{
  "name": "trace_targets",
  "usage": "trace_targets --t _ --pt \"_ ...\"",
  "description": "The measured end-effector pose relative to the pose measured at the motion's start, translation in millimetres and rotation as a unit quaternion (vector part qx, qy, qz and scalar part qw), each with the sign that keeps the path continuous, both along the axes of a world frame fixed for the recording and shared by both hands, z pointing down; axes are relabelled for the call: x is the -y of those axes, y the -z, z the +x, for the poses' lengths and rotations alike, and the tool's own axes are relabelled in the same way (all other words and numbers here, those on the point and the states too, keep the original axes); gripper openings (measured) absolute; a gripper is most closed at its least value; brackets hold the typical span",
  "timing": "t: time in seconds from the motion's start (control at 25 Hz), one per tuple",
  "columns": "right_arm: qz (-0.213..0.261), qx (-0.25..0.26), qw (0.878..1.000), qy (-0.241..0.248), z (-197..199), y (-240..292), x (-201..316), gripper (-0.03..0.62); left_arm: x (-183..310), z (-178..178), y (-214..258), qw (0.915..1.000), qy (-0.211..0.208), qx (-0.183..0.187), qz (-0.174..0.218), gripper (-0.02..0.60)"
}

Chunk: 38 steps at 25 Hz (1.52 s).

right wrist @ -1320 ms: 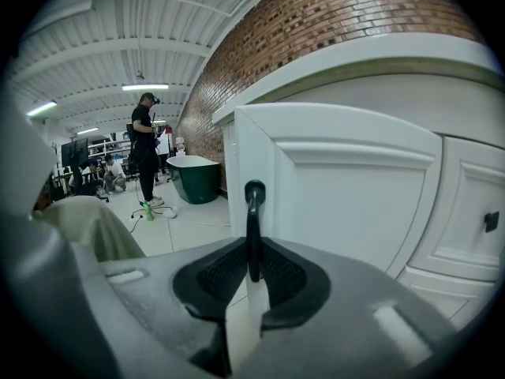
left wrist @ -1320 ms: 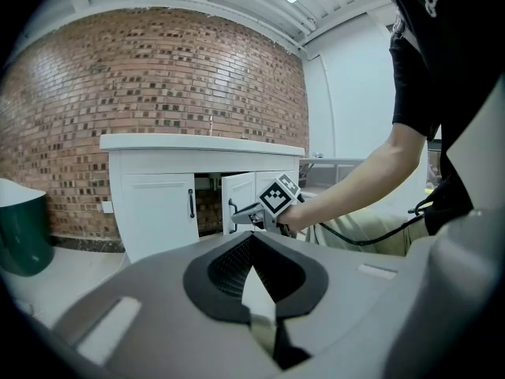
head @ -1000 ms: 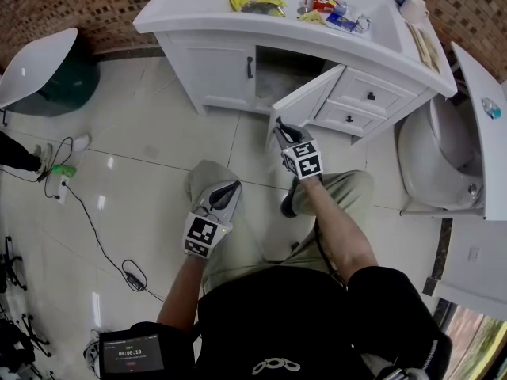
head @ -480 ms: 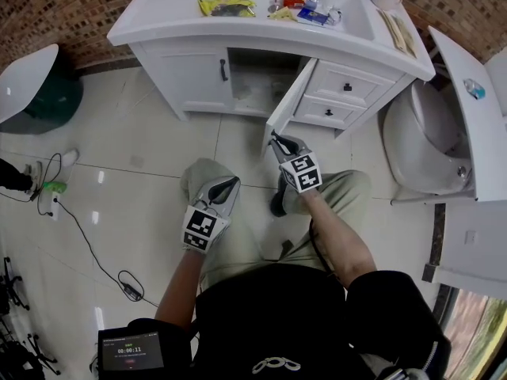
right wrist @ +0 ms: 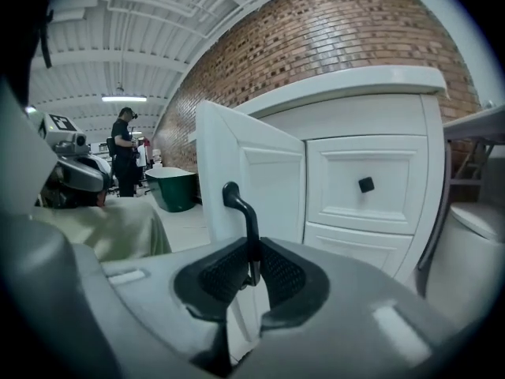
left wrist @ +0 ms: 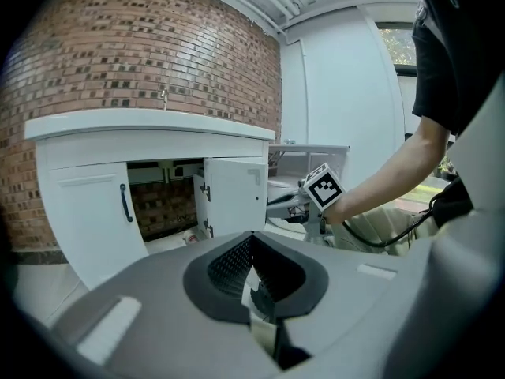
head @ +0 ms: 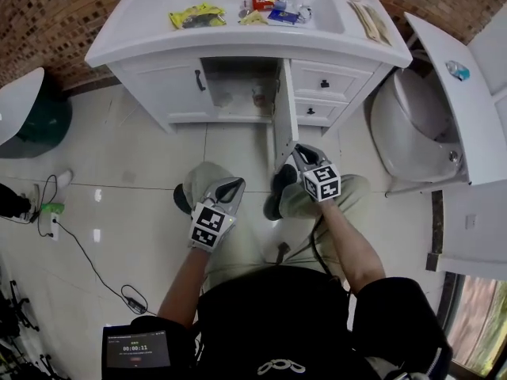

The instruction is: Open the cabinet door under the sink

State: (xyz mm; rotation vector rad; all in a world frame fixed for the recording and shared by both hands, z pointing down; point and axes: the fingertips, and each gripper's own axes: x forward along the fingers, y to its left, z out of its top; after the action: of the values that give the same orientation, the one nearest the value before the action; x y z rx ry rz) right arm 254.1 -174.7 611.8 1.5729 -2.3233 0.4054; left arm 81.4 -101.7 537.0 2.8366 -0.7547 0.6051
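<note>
The white sink cabinet [head: 158,93] stands ahead of me. Its right door [head: 283,109] is swung wide open and shows edge-on in the head view, with the dark inside [head: 238,85] exposed. My right gripper [head: 295,152] is at the door's lower end. In the right gripper view the black door handle [right wrist: 246,215] runs down between the pads of that gripper [right wrist: 254,271], whose jaws are closing on it. The left door [head: 176,85] is closed. My left gripper [head: 230,187] hangs over my knee, shut and empty [left wrist: 254,271].
Two drawers [head: 329,81] sit right of the opening, and a toilet [head: 408,129] stands beyond them. Packets and small items lie on the countertop [head: 238,10]. A cable [head: 79,236] trails over the tiled floor at the left. A person stands far off [right wrist: 125,152].
The right door has swung from half open to wide open, with my right gripper travelling along on its handle. My left gripper has drifted a little toward the cabinet.
</note>
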Motion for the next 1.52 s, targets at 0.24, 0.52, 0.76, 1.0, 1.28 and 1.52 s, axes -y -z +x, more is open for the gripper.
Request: trace_targets --t 0.24,0.52,0.76,1.0,1.28,1.52 --pt "-0.013 -0.003 0.999 0.033 -4.0 -2.5 -2.6 0.031 -0.7 21.5 -7.6 0.9997 -0.017 0.007 -0.016 0.015" --pt "-0.047 -0.007 0.999 0.011 18.2 -17.1 -35.5 0.032 -1.2 32.4 -10.6 0.9993 -0.023 0.015 -0.024 0.015" --pt "-0.021 -0.077 0.997 -0.007 47.2 38.6 -47.3 -0.009 -0.8 31.7 -10.9 0.9993 -0.023 0.024 -0.018 0.017" --pt "-0.020 -0.115 0.992 0.055 49.6 86.9 -72.3 -0.009 1.3 9.3 -12.5 0.9985 -0.005 0.054 0.002 0.017" --pt "-0.039 -0.069 0.995 0.064 37.5 67.9 -93.2 -0.009 0.3 -32.4 -2.7 0.9970 0.033 0.067 0.021 0.017" --pt "0.005 -0.013 0.996 0.090 8.3 77.8 -78.0 -0.009 1.0 -73.0 8.6 0.9953 0.073 0.054 0.032 0.017"
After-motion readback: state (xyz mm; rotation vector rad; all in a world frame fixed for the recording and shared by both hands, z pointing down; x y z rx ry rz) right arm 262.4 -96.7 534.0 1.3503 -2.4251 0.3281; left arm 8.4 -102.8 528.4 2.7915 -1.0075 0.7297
